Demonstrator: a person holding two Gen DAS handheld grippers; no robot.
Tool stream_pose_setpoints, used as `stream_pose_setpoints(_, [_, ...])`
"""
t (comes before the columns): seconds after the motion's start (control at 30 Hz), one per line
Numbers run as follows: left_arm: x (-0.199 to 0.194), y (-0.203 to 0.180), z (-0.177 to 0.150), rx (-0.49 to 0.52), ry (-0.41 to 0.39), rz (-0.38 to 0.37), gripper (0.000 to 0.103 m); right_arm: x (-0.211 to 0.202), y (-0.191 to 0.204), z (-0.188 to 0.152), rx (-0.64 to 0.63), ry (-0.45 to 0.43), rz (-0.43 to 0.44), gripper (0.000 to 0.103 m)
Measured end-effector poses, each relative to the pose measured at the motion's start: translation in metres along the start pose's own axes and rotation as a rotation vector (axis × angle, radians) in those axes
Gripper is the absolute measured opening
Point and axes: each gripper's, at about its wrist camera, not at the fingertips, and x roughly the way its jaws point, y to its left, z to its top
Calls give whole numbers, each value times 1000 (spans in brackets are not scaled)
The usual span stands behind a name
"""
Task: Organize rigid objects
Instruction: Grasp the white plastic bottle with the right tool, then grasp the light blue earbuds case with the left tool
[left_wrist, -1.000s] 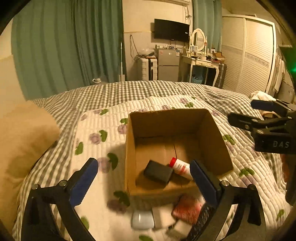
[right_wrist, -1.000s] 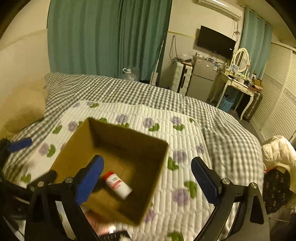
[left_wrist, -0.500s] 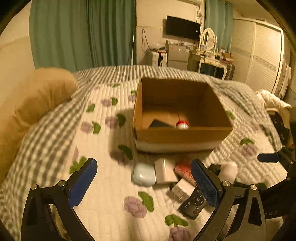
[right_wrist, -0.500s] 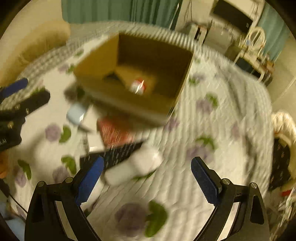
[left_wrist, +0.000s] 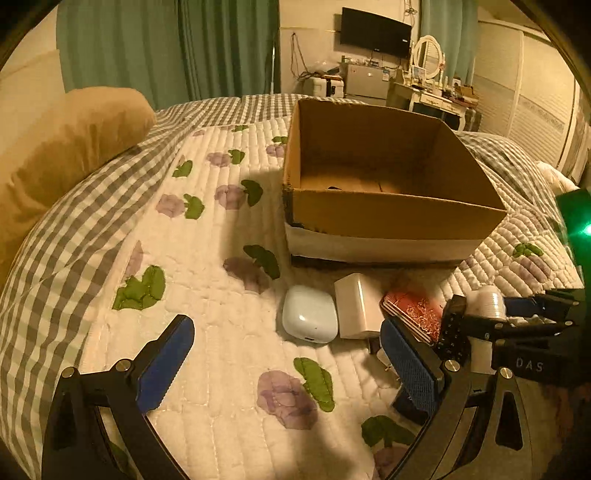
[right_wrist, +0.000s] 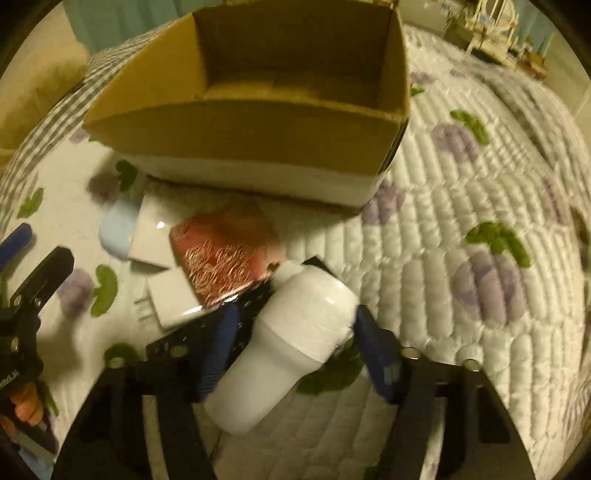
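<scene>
Bedding fills both views: a quilted cover printed with purple flowers and green leaves lies over a grey checked blanket, with a tan pillow at the far left. On the quilt stands the cardboard box, open at the top; from these low angles its near wall hides most of the floor, so I cannot tell what is already inside. What remains is plain: a cluster of loose things sits on the quilt just in front of the box's near wall. From large to small these are a white bottle, a dark remote control partly under it, a red patterned packet, a pale blue earbud case, a white charger block touching the case's right side, and a smaller white plug nearer the camera. The right gripper has its blue pads on either side of the bottle's body, and the bottle looks clamped, lying tilted with its cap pointing toward the box. The left gripper hovers with its pads wide apart and nothing between them, the earbud case just beyond. By my reading the sorting is mid-way at best: six items are outside the box, with the bottle likely next.
</scene>
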Motion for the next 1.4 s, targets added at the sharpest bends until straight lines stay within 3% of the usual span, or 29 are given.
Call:
stream_pose_setpoints(0.07, [2,-5,0,19,0,2,103,-6,3,-1,-12,-26,39,52])
stream_pose_setpoints(0.3, [20,-17,1,81,41,37,101,-35,5,8,-71,-120,12,52])
stream_pose_setpoints(0.37, [29,-10,4,48,78,37,99,-35,2,9,-74,-127,5,52])
stream_pose_setpoints(0.5, [49,-2,8,9,150,103,81,-30,-4,8,-59,-121,31,52])
stream_pose_setpoints(0.73, [78,-24,18,118,206,154,80,-26,-4,5,-61,-123,63,52])
stream_pose_setpoints(0.83, [90,-26,24,140,250,127,78,-26,-5,5,-54,-123,72,52])
stream_pose_setpoints(0.93, [103,-30,22,182,315,77,63,-25,-7,4,-47,-119,79,52])
stream_pose_setpoints(1.0, [101,-34,19,216,319,65,46,-27,-7,3,-46,-123,82,52])
stream_pose_setpoints(1.03, [99,-36,16,229,325,55,44,-27,-8,3,-46,-124,82,52])
stream_pose_setpoints(1.1, [96,-40,12,249,317,46,27,-28,-7,2,-46,-126,81,52])
stream_pose_setpoints(1.4, [71,-26,11,187,242,5,26,-32,-6,2,-54,-136,63,52])
